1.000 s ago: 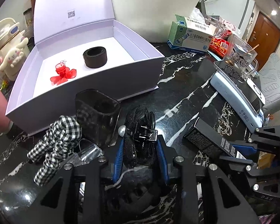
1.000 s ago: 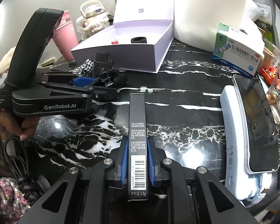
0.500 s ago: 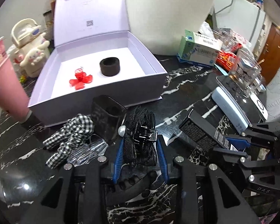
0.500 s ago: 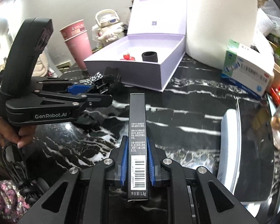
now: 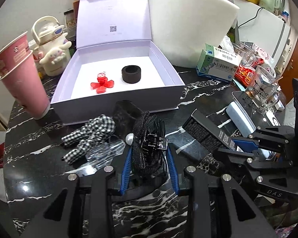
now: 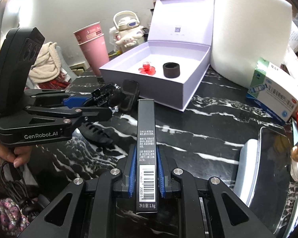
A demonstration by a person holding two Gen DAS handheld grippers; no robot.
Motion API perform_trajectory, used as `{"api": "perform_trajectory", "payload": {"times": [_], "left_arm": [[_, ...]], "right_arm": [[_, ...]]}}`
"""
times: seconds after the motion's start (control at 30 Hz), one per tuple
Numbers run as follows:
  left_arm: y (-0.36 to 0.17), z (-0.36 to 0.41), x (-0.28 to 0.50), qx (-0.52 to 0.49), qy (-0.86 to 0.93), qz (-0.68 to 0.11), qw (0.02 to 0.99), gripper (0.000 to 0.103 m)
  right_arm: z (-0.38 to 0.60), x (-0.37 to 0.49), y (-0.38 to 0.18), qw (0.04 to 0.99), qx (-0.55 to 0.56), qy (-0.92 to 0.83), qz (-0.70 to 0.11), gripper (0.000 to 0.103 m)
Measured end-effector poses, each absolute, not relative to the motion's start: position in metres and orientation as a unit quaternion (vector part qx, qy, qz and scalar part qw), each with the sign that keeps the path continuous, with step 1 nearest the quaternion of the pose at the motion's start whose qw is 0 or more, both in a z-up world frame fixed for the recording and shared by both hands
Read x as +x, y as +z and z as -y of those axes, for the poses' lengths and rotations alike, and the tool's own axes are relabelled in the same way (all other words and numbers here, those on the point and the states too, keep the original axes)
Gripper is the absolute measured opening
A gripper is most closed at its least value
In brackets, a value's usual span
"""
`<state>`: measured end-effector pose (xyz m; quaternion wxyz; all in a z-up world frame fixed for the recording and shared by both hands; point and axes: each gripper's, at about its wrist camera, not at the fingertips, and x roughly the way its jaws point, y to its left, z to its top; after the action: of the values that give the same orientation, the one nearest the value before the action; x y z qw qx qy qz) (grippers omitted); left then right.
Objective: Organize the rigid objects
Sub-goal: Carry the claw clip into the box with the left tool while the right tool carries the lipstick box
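My left gripper (image 5: 149, 154) is shut on a black lace hair clip (image 5: 149, 144) with a pearl, held above the black marble table (image 5: 39, 158). It also shows in the right wrist view (image 6: 101, 99). My right gripper (image 6: 146, 158) is shut on a long black carton (image 6: 146, 138) with a barcode, lifted off the table; the carton also shows in the left wrist view (image 5: 206, 134). The open lilac box (image 5: 168, 91) stands beyond both, holding a red clip (image 5: 101, 82) and a black ring (image 5: 131, 73).
A checked fabric bow (image 5: 89, 136), a clear clip (image 5: 103, 152) and a dark cup (image 5: 125, 113) lie before the box. Pink paper cups (image 5: 19, 75) stand left. A white foam block (image 5: 188, 23), medicine box (image 5: 218, 65), glass mug (image 5: 262, 87) and phone (image 6: 272, 168) crowd the right.
Both grippers have risen and pulled back from the table, each keeping its object. The box and the clutter now look lower and farther away.
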<state>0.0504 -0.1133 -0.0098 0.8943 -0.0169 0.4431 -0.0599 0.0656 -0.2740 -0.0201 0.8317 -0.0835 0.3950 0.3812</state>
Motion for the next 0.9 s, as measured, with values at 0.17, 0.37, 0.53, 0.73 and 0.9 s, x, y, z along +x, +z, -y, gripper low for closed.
{"api": "perform_trajectory", "payload": {"times": [0.17,0.37,0.53,0.73,0.9], "left_arm": [[-0.002,0.103,0.052,-0.015,-0.062,-0.438,0.897,0.033],[0.011,0.094,0.060,-0.013,-0.058,-0.427,0.902,0.033],[0.019,0.086,0.066,-0.017,-0.055,-0.417,0.907,0.033],[0.027,0.080,0.073,-0.016,-0.051,-0.407,0.912,0.033],[0.039,0.077,0.077,-0.013,-0.053,-0.392,0.918,0.033]], "right_arm": [[0.265,0.061,-0.011,0.840,-0.078,0.377,-0.382,0.019],[0.256,0.063,0.003,0.849,-0.084,0.371,-0.367,0.019],[0.249,0.066,0.011,0.850,-0.092,0.375,-0.358,0.019],[0.239,0.071,0.020,0.851,-0.109,0.380,-0.346,0.019],[0.231,0.078,0.031,0.854,-0.115,0.383,-0.334,0.019]]}}
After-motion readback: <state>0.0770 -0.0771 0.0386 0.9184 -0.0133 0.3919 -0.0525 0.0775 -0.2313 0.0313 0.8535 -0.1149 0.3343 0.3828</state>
